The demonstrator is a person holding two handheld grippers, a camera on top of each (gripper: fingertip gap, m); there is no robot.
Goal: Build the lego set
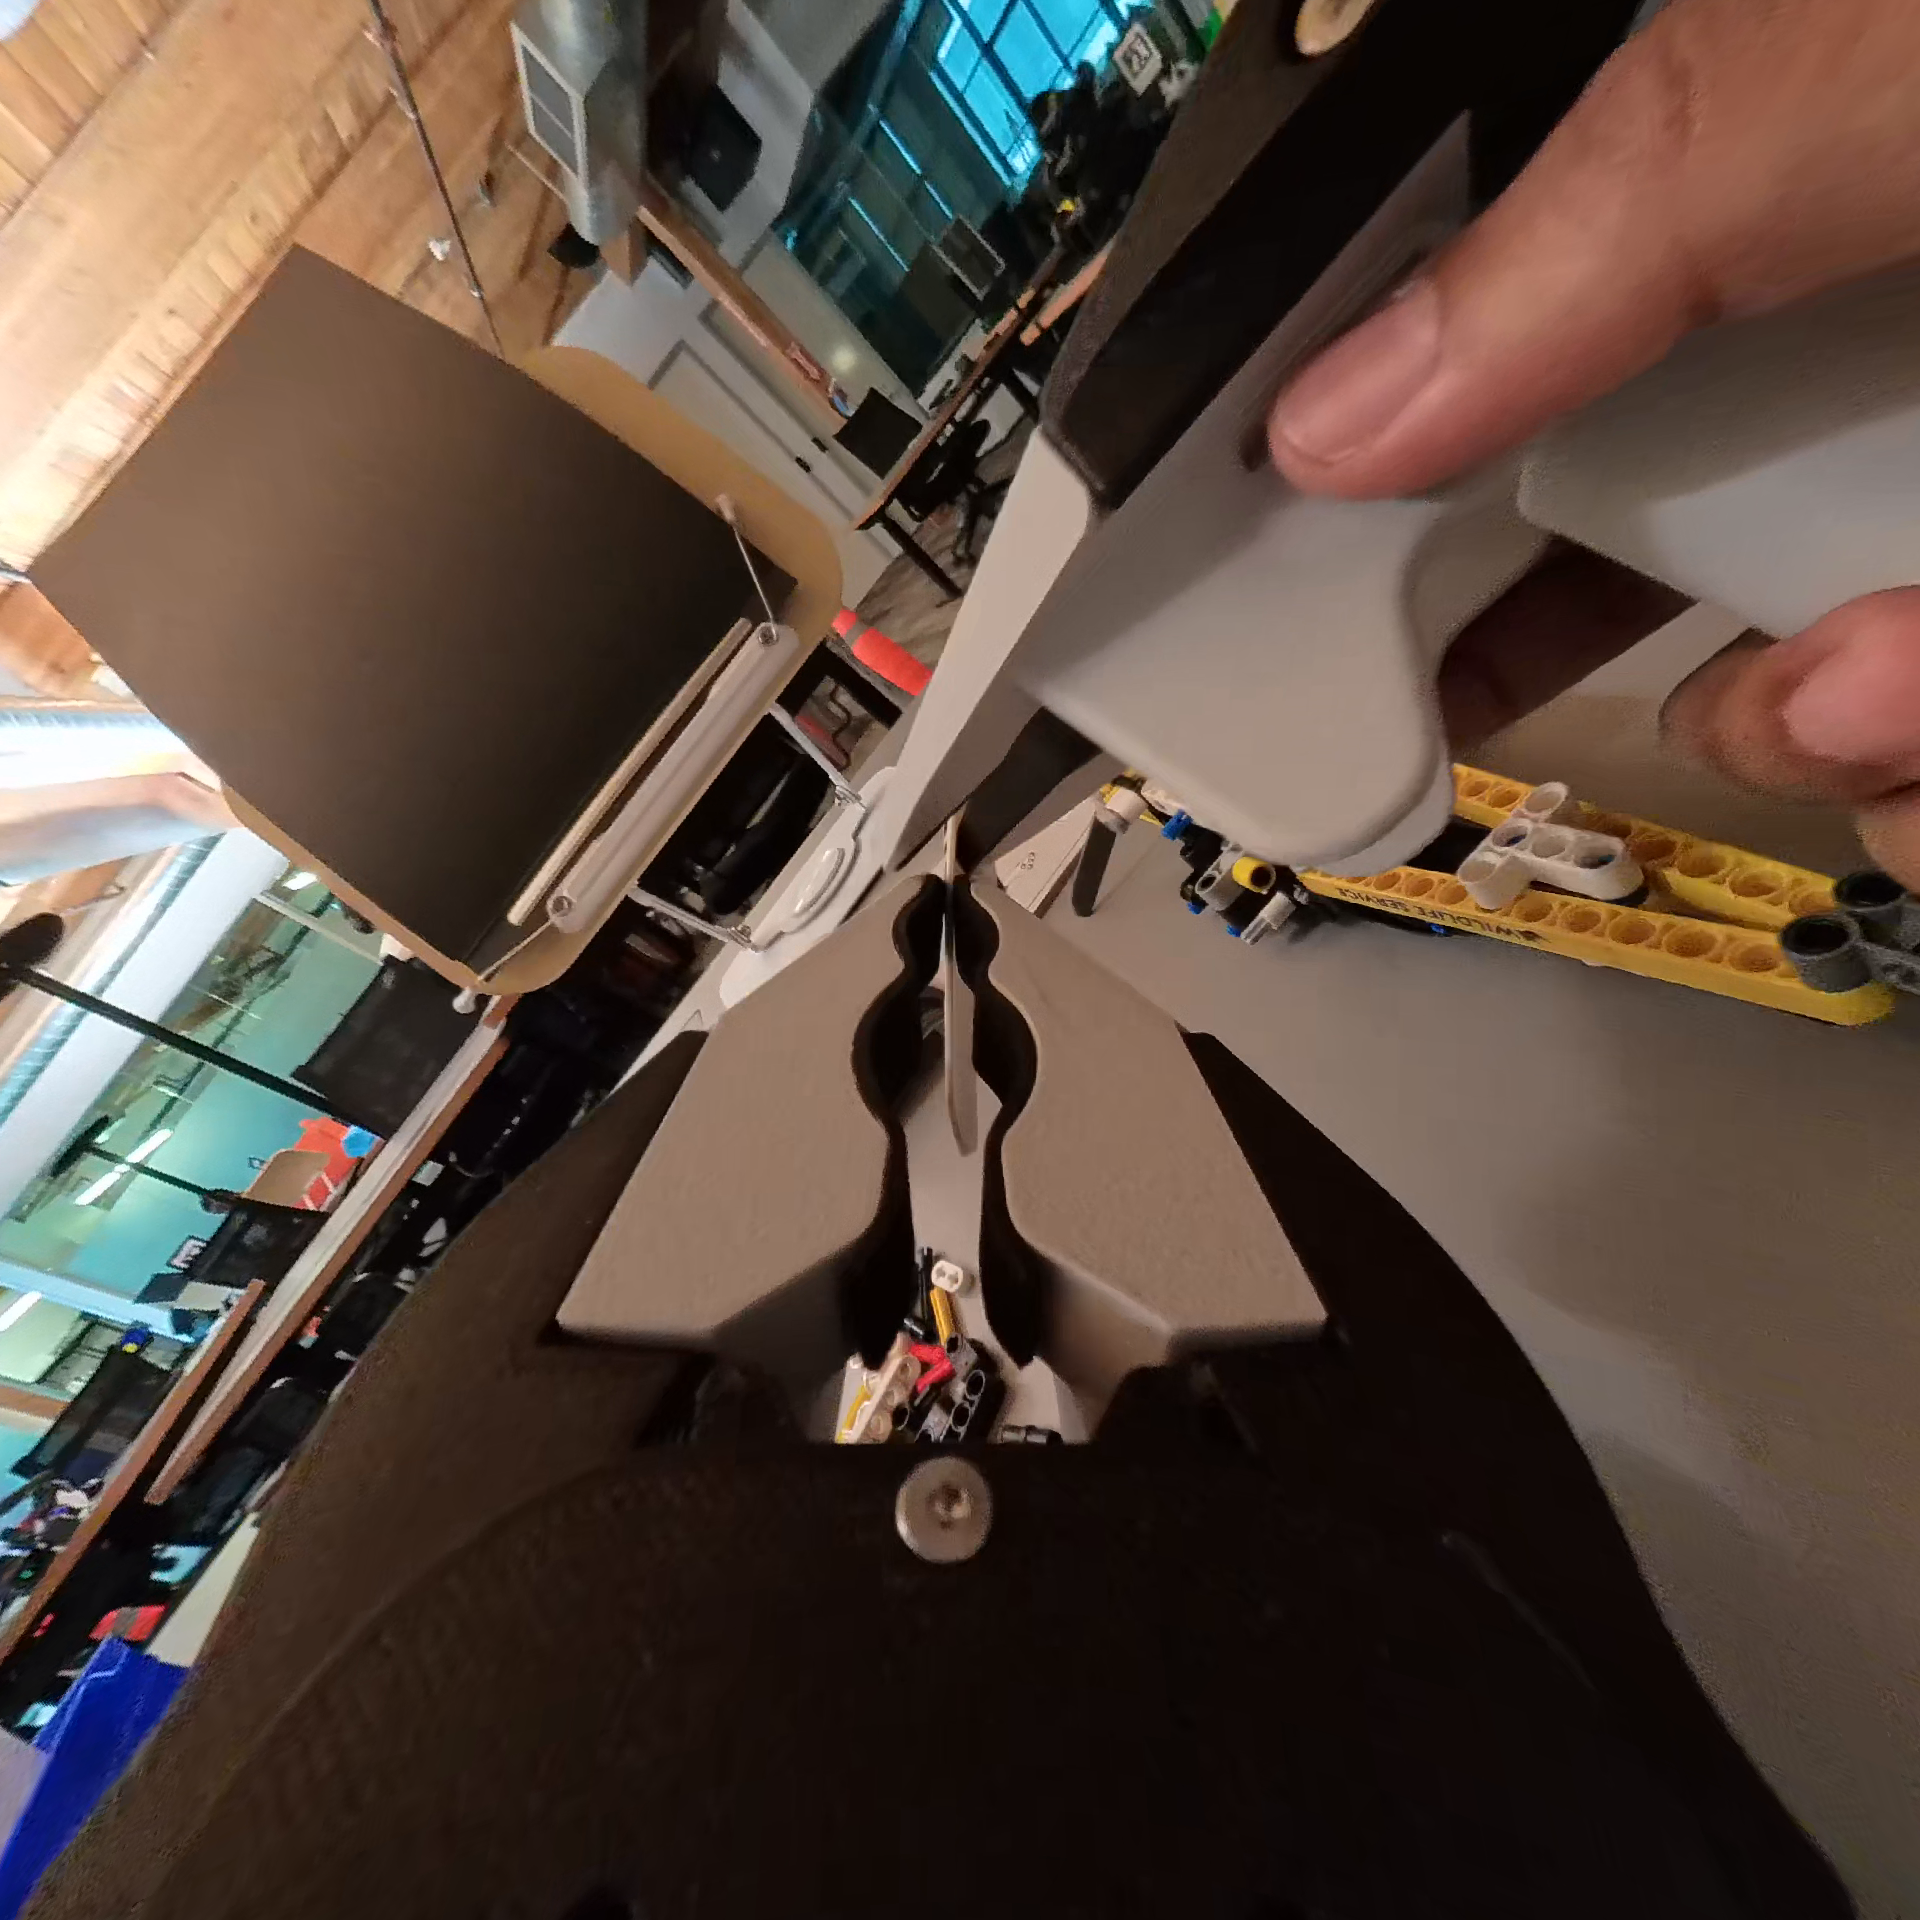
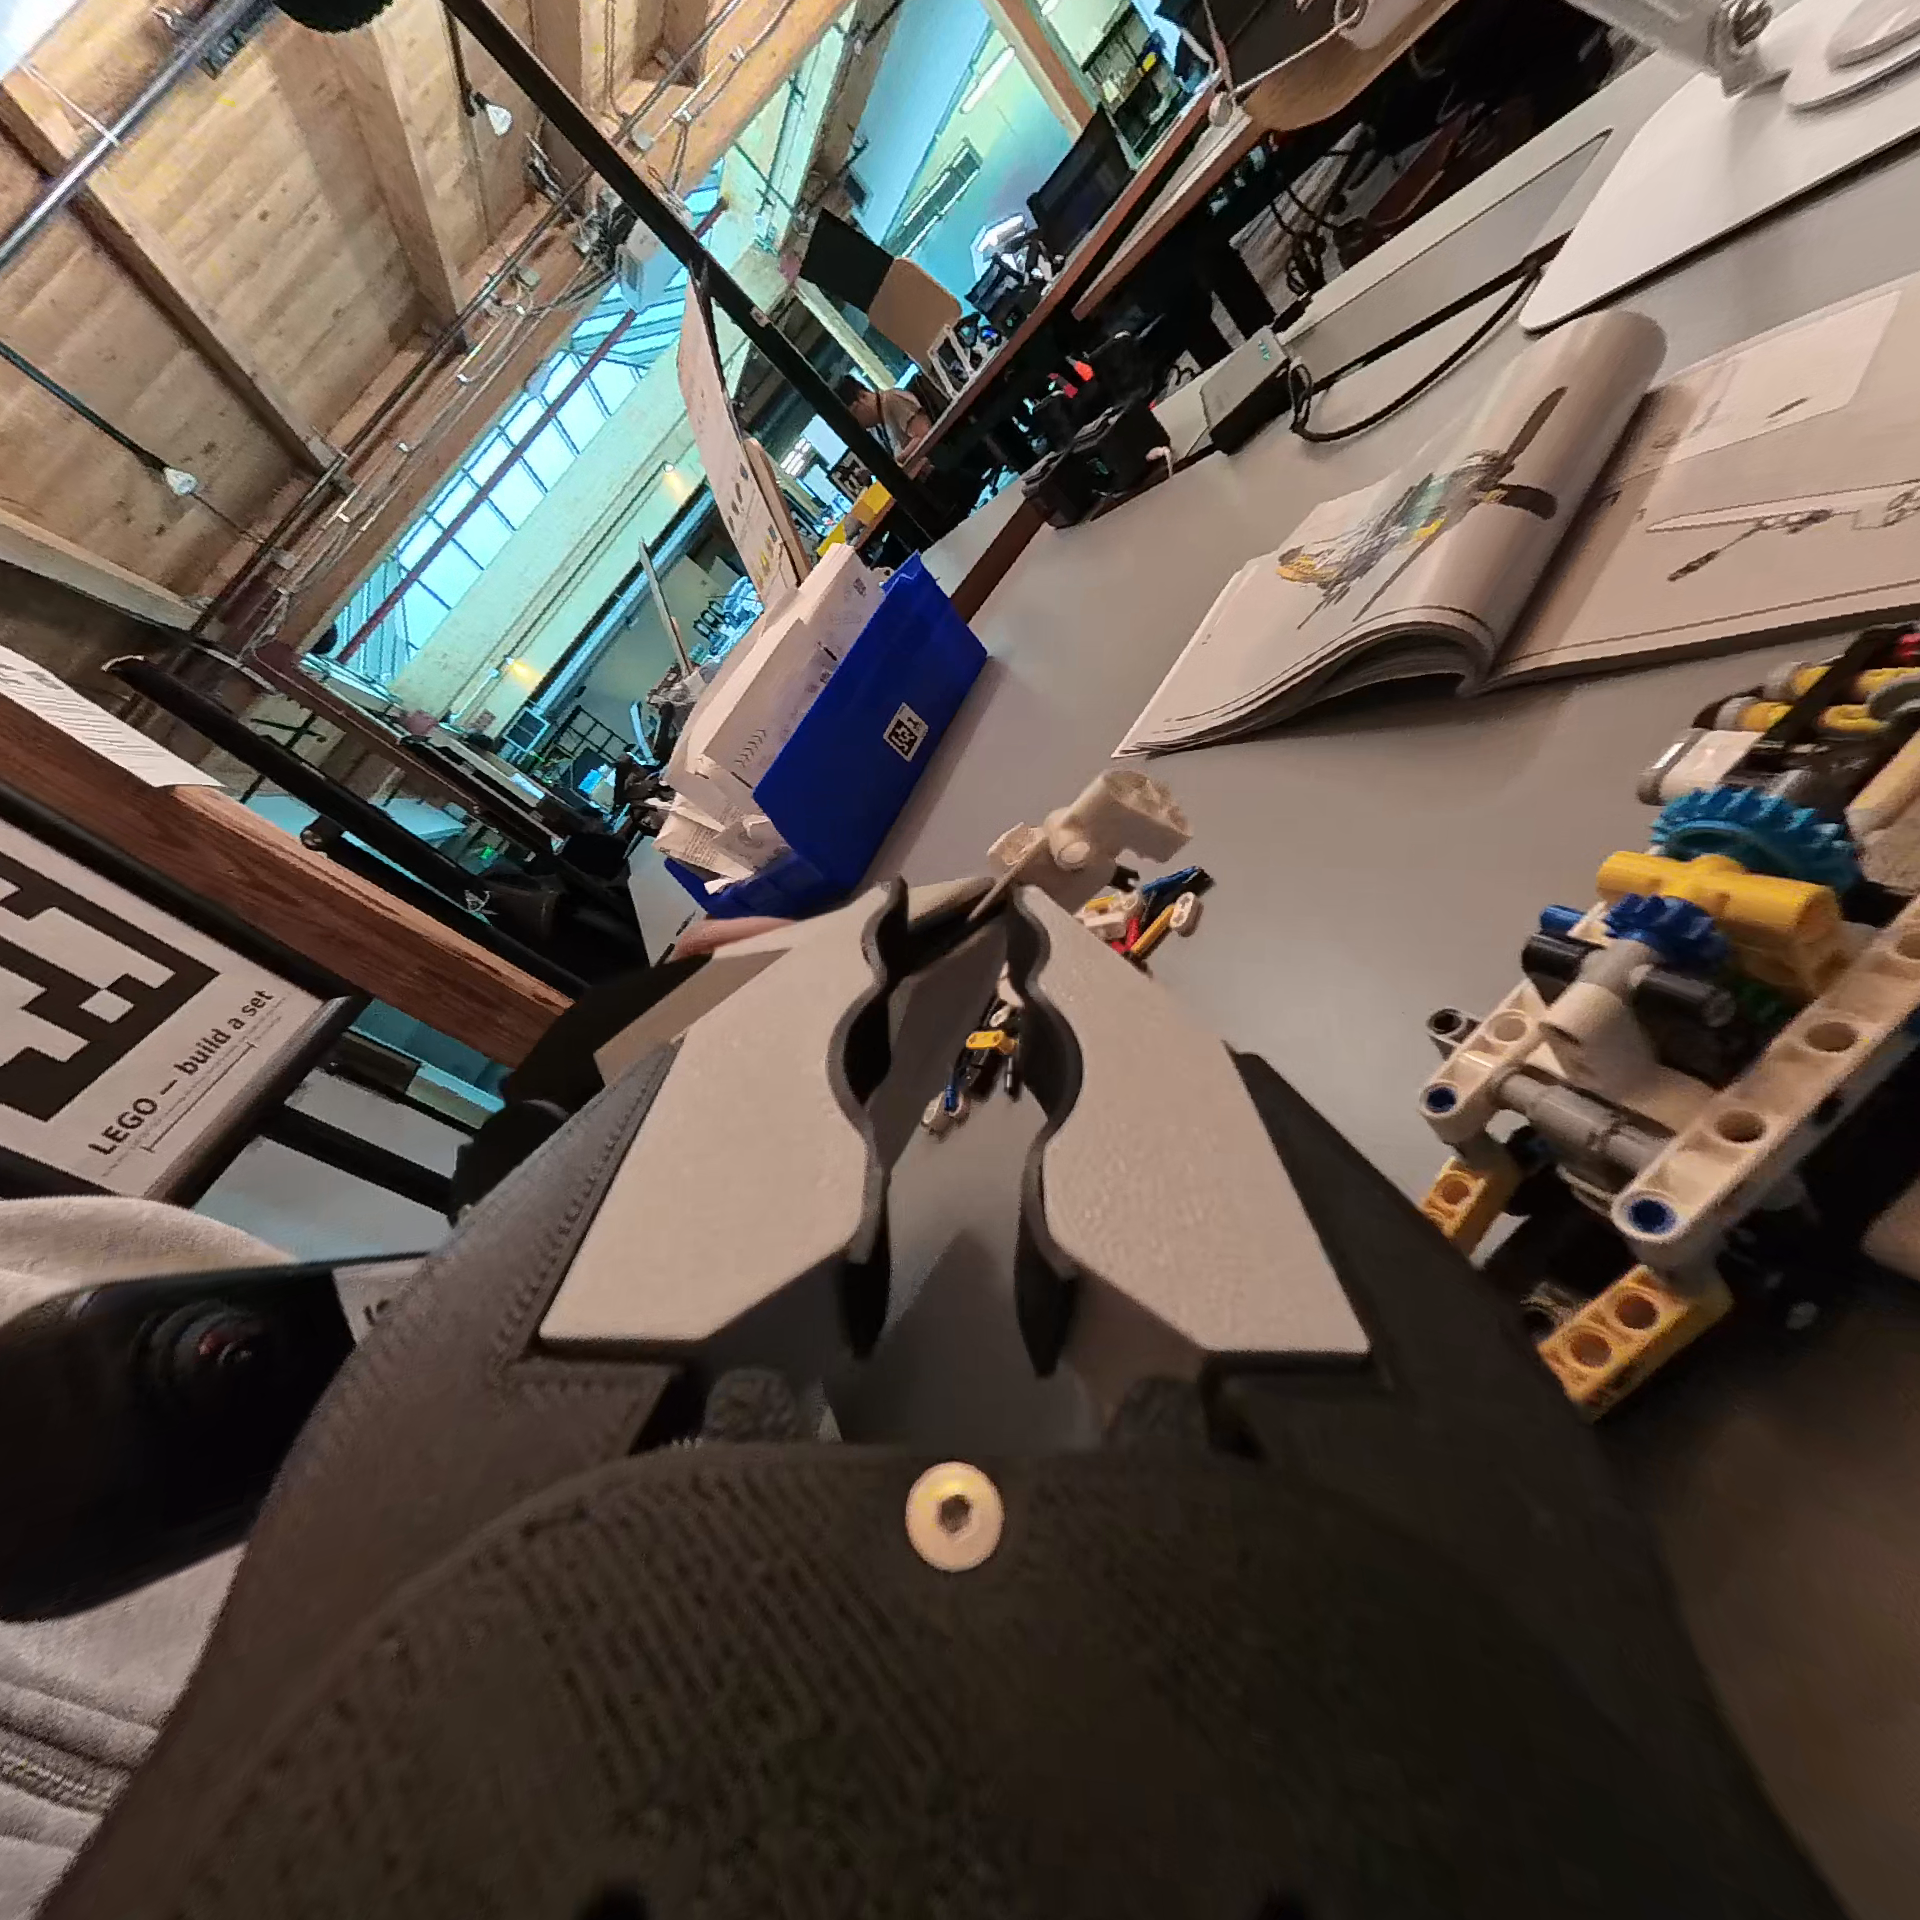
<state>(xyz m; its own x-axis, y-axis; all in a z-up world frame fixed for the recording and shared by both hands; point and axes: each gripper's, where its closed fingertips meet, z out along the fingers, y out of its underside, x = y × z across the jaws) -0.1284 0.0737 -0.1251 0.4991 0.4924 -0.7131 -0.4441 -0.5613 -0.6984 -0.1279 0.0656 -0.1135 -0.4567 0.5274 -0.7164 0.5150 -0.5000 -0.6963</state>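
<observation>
Fingertips of right gripper [image 2: 1006,896] pinch white piece [image 2: 1117,821].

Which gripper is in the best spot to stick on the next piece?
Probably the right gripper: its jaws pinch the white piece, and the half-built model sits close beside it.

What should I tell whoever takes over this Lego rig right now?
Right gripper: pinching the white connector by its thin stem, lifted off the table.
Left gripper: tips nearly together around a thin grey strip; grip unclear.
Done: chassis part-built on the right; yellow beams joined.
Loose pieces and open manual lie ahead.
Left: fit the connector, keep building.
</observation>
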